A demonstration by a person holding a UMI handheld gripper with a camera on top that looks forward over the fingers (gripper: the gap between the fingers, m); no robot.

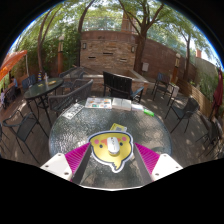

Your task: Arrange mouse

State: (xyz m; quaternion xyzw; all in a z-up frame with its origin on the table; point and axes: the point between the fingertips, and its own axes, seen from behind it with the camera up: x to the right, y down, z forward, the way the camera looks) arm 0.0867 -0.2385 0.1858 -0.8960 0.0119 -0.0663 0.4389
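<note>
A small white mouse (112, 145) lies on a yellow cartoon-shaped mouse mat (98, 153) at the near side of a round glass-topped table (70, 130). My gripper (112, 152) is open, its magenta pads (75, 157) spread wide to either side of the mat. The mouse stands between the fingers with a clear gap on each side, and neither finger touches it.
White flat items (97, 103) and a small green object (148, 112) lie at the table's far side. Black metal chairs (120, 86) stand around it, with another table (40, 90) to the left. A brick wall (110, 50) and trees lie beyond.
</note>
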